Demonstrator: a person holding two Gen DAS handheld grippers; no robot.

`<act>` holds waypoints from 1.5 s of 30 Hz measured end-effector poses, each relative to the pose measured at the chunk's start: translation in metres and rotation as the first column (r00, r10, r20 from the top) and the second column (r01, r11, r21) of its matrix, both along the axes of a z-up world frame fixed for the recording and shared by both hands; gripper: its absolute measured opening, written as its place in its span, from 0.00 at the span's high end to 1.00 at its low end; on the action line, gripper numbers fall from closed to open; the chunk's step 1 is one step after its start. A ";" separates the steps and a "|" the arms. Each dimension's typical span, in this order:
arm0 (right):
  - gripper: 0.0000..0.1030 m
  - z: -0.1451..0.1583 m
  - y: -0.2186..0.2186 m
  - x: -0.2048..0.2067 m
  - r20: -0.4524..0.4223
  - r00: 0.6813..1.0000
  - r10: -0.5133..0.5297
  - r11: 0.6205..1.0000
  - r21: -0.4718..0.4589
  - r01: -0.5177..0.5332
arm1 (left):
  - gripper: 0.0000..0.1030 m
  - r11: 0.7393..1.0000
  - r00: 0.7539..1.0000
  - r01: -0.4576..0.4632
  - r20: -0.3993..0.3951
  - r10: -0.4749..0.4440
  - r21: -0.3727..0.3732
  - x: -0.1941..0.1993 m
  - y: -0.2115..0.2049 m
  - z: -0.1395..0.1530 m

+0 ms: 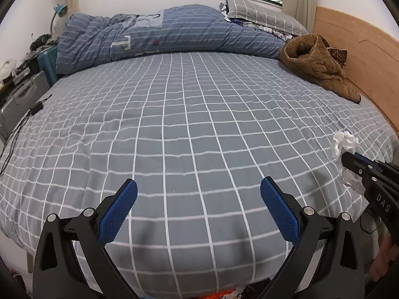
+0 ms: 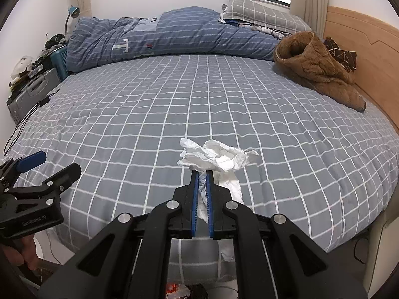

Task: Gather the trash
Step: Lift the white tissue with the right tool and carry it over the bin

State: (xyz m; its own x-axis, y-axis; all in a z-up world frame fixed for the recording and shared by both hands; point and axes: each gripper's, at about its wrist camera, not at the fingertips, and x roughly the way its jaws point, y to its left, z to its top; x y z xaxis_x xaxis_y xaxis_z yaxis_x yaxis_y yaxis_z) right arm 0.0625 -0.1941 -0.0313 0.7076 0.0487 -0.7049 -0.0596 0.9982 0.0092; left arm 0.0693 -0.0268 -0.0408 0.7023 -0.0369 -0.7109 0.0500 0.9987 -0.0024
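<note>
My right gripper [image 2: 202,174] is shut on a crumpled white tissue [image 2: 219,158], held above the near edge of the grey checked bed [image 2: 174,99]. The tissue bulges out past the fingertips and hangs down between the blue pads. In the left wrist view the same tissue [image 1: 344,143] and right gripper [image 1: 349,160] show at the far right. My left gripper [image 1: 198,189] is open and empty over the bed's near edge; it also shows at the left of the right wrist view [image 2: 51,164].
A rolled blue duvet [image 1: 159,35] and a pillow [image 1: 259,12] lie at the far side. A brown fleece garment [image 1: 316,62] lies by the wooden headboard [image 1: 361,57]. A cluttered side table and grey case [image 1: 22,97] stand left, with a black cable [image 1: 22,122].
</note>
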 end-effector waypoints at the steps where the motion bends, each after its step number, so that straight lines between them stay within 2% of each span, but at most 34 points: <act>1: 0.94 0.000 0.000 -0.004 -0.001 1.000 0.001 1.000 0.002 -0.001 | 0.06 1.000 1.000 0.000 0.001 0.000 -0.001 -0.003 0.000 0.001; 25: 0.94 0.003 0.018 -0.103 -0.005 0.999 0.040 0.999 0.013 -0.040 | 0.06 0.999 1.000 -0.018 0.024 0.019 -0.038 -0.103 0.007 0.019; 45: 0.94 0.016 0.029 -0.180 -0.026 0.998 0.065 0.997 0.033 -0.064 | 0.06 0.999 0.999 -0.036 -0.012 0.036 -0.025 -0.180 0.011 0.031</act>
State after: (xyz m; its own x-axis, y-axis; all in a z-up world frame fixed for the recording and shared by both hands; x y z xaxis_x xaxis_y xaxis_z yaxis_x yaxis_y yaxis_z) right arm -0.1176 -0.1651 -0.0157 0.6828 0.1166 -0.7212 -0.1235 0.9914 0.0434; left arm -0.1108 -0.0161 -0.0099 0.6953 -0.0298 -0.7181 0.0138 0.9995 -0.0282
